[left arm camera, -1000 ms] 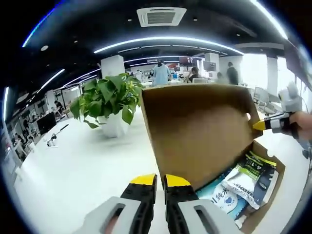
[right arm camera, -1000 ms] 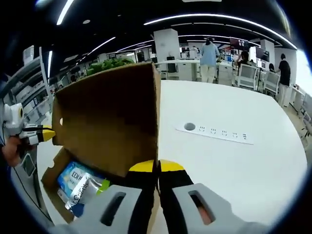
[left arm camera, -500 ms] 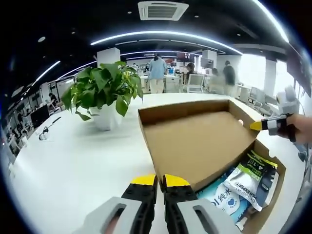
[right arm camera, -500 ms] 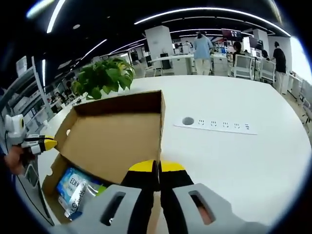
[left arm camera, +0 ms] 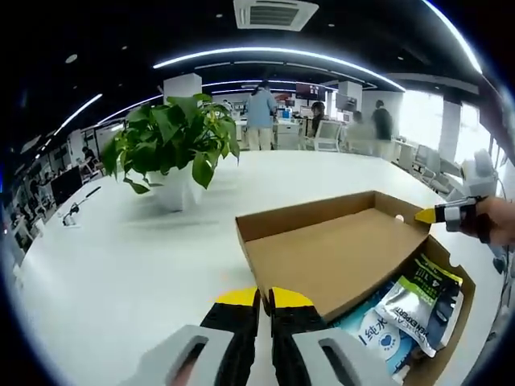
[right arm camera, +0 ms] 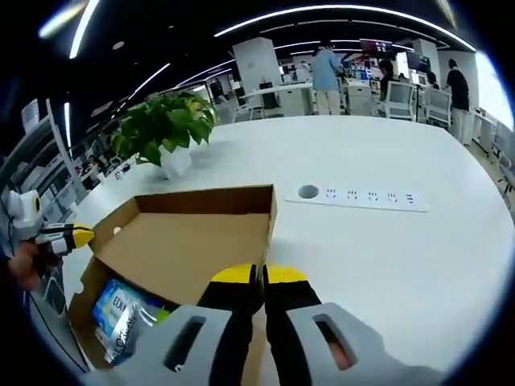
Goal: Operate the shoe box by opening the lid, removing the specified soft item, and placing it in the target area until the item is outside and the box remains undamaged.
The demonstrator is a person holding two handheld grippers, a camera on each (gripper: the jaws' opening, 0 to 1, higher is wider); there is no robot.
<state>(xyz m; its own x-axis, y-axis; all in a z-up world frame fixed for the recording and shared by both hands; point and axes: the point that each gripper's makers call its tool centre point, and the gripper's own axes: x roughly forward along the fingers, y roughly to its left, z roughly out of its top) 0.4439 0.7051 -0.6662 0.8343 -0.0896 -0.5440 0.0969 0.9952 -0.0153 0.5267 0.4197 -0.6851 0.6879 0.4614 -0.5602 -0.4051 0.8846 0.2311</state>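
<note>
Fingers of both grippers, left and right, pinch the lid at opposite corners; pushed further back, its hinge could tear, or the box could slide across the counter; packets lie inside.

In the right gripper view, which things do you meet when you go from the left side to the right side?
Left gripper → wipes packs in the box → lid → right gripper → power strip.
</note>
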